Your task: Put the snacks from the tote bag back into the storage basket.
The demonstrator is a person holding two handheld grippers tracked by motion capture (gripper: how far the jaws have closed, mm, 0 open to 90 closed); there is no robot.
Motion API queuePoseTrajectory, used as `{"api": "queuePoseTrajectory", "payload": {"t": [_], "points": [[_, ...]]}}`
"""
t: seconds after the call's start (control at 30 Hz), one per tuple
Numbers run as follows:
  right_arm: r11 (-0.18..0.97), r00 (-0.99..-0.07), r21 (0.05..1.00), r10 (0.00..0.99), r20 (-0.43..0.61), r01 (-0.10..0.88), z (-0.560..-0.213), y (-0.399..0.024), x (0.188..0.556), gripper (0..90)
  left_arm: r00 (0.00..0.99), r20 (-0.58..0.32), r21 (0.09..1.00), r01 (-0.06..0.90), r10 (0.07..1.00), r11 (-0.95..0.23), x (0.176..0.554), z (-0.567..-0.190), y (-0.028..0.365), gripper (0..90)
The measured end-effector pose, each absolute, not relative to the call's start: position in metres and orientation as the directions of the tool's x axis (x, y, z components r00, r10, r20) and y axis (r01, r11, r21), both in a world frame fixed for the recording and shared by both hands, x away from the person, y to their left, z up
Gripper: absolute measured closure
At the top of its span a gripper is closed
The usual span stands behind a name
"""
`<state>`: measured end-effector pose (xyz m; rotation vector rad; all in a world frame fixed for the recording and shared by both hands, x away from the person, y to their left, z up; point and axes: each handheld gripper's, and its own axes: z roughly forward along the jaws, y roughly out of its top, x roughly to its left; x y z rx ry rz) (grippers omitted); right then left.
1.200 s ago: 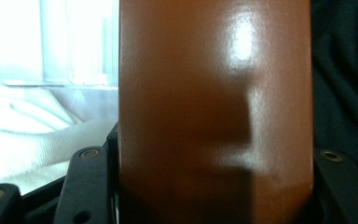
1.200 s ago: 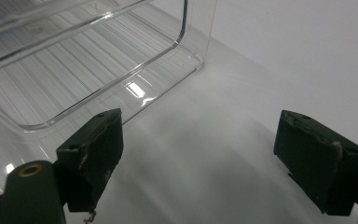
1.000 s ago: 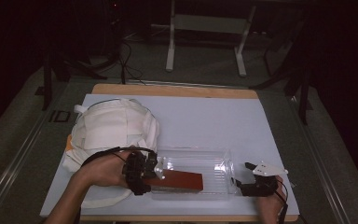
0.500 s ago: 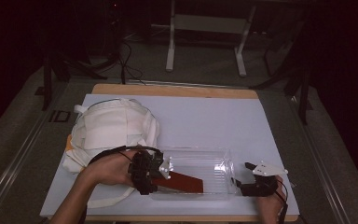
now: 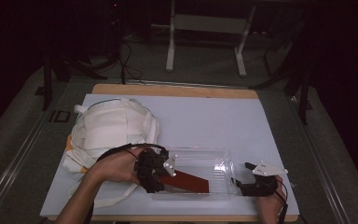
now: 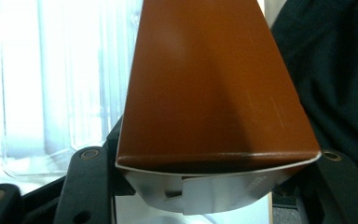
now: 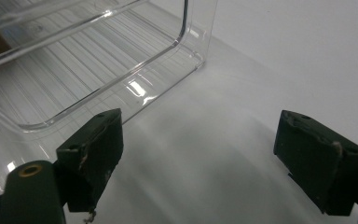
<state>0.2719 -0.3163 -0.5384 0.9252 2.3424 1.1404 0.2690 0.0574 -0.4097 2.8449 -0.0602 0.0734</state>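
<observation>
- There are two claws, one in each hand.
- The left claw (image 5: pixel 161 173) is closed tight on one brown box (image 5: pixel 186 182). In the left gripper view the brown box (image 6: pixel 214 88) sits pinched between the two black jaws, and its white end flap bends a little.
- The brown box is long and thin. It tilts down into one clear plastic bin (image 5: pixel 214 161), with its far end low inside the bin.
- The bin sits on the table (image 5: pixel 214 112), near the front edge, between the two claws.
- The right claw (image 5: pixel 247 179) is open and holds nothing. In the right gripper view its two jaws stand wide apart over the white table top (image 7: pixel 261 56).
- The right claw is just beside the right end of the bin. In the right gripper view one jaw is very close to the corner of the clear plastic bin (image 7: pixel 98 60), but I cannot tell if it touches.
- There is one white cloth bag (image 5: pixel 112 128) on the left side of the table. It is puffy and has straps.
- The left hand (image 5: pixel 116 165) lies over the front part of the bag, so that part is hidden.
- The right hand (image 5: pixel 268 200) comes in at the bottom edge.
- Behind the table the floor is dark, with one white metal stand (image 5: pixel 205 37) and some black cables (image 5: pixel 128 56).
</observation>
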Motion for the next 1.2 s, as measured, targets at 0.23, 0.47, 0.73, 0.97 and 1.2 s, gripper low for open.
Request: {"api": "queuePoseTrajectory", "payload": {"t": [0.23,0.47,0.73,0.97,1.2], "points": [[0.456,-0.715,0.797,0.698,-0.043,0.397,-0.538,-0.316,0.272,15.6,0.997,0.059,0.289,-0.059,-0.044,-0.955,0.27,-0.409,0.048,42.3],[0.456,-0.716,0.797,0.697,-0.042,0.397,-0.538,-0.316,0.272,15.6,0.998,0.039,0.286,-0.056,-0.047,-0.956,0.272,-0.41,0.039,41.4],[0.457,-0.716,0.797,0.696,-0.044,0.395,-0.538,-0.316,0.272,15.6,0.999,0.0,0.279,-0.04,-0.042,-0.96,0.274,-0.412,0.036,40.1],[0.463,-0.719,0.793,0.694,-0.047,0.396,-0.539,-0.315,0.272,15.6,0.999,-0.026,0.275,-0.024,-0.032,-0.961,0.275,-0.418,0.032,38.4],[0.478,-0.722,0.785,0.689,-0.057,0.394,-0.539,-0.314,0.272,15.6,0.997,-0.078,0.261,0.007,-0.014,-0.965,0.277,-0.426,0.03,32.0]]}}
